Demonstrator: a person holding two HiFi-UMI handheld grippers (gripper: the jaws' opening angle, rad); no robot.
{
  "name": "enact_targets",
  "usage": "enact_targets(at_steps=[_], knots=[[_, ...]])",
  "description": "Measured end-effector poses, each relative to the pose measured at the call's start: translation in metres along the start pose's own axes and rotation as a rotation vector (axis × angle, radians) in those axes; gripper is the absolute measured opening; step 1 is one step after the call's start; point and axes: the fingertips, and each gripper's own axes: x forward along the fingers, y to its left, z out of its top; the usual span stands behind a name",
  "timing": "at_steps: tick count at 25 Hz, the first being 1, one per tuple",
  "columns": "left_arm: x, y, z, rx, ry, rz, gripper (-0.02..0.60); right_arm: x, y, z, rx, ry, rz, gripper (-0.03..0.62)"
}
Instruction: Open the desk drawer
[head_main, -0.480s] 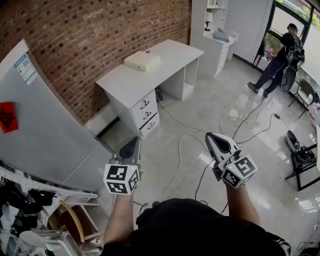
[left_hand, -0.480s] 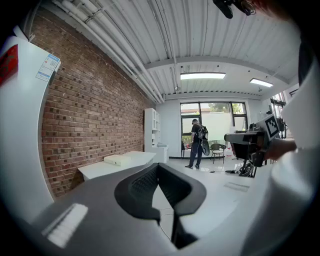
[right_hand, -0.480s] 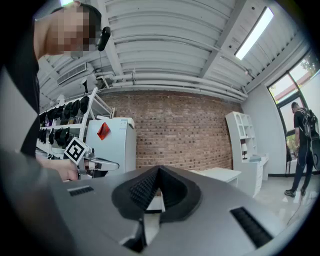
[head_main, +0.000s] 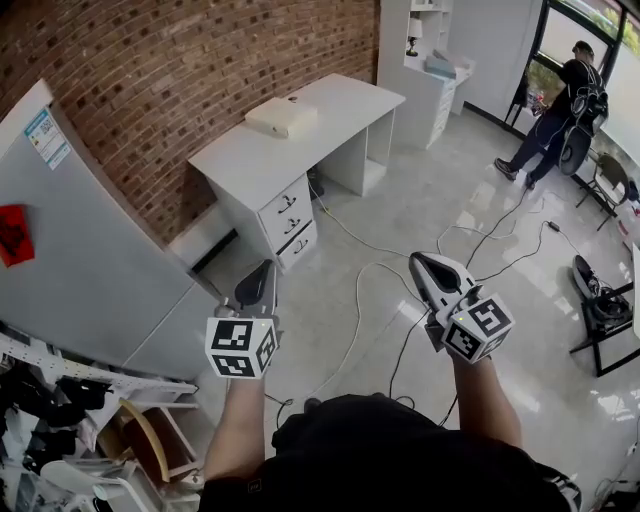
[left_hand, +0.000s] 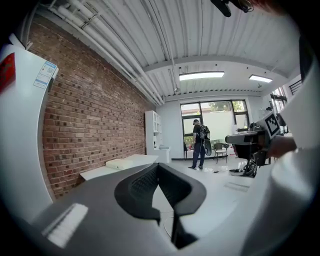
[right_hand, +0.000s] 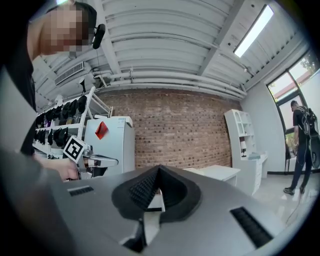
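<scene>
Both grippers are sitting shut and empty. Left gripper (head_main: 261, 274) (left_hand: 158, 168): jaw tips are meeting, nothing between them. Right gripper (head_main: 424, 268) (right_hand: 159, 170): same, tips are touching with nothing pinched. The person is carrying both out front, roughly level and touching nothing. I'm reading it as a transit posture, jaws closed because there's nothing in reach to grab.

The target is standing well ahead of both: a white desk (head_main: 300, 125) against the red brick wall (head_main: 200, 70), with a stack of three white drawers with dark handles (head_main: 290, 226). It's ahead and slightly right of the left gripper, ahead and left of the right one. All three fronts are looking flush, so nothing is opened yet.

In the left gripper view the desk is showing just left of the jaw tips. In the right gripper view it's showing just right of them, so neither is aiming at a handle yet.

A flat white box (head_main: 282, 117) is lying on the desktop beyond the drawers, not relevant. Loose cables (head_main: 355, 300) are trailing across the glossy grey floor (head_main: 400, 215) between grippers and desk, a likely snag on approach.

Next, as I'm judging it: close the gap, open one pair, take a handle.
</scene>
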Motion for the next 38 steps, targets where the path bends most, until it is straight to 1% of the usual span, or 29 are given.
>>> enact_targets(at_steps=[3,5,7,9,11,19,21,26,31,35,38], knots=[[0.000,-0.007,-0.007,-0.010,0.018,-0.017,0.012,0.000,0.006,-0.016,0.051,0.069,0.045,0.011],[-0.001,-0.011,-0.012,-0.017,0.030,-0.018,0.012,-0.002,0.013,-0.023,0.033,0.119,0.071,0.012],[-0.002,-0.013,-0.014,-0.022,0.035,-0.011,0.012,-0.005,0.016,-0.024,-0.001,0.131,0.082,0.012],[-0.002,-0.014,-0.014,-0.024,0.033,-0.001,0.014,-0.010,0.013,-0.021,-0.001,0.119,0.083,0.025],[-0.003,-0.018,-0.014,-0.024,0.031,0.004,0.014,-0.014,0.008,-0.021,0.005,0.114,0.075,0.145],[-0.002,-0.043,-0.017,-0.020,0.037,0.005,0.021,-0.038,-0.008,-0.023,0.004,0.114,0.063,0.213],[0.001,-0.052,-0.018,-0.020,0.041,0.001,0.075,-0.045,-0.012,-0.024,0.011,0.113,0.067,0.241],[0.012,-0.081,-0.016,-0.023,0.049,-0.015,0.134,-0.065,-0.020,-0.019,0.026,0.091,0.082,0.288],[0.023,-0.117,-0.014,-0.008,0.065,-0.028,0.235,-0.095,-0.035,-0.019,0.044,0.064,0.070,0.312],[0.034,-0.139,-0.015,0.007,0.086,-0.042,0.301,-0.112,-0.047,-0.026,0.073,0.060,0.058,0.329],[0.040,-0.149,-0.015,0.012,0.089,-0.059,0.336,-0.116,-0.053,-0.029,0.083,0.062,0.057,0.341]])
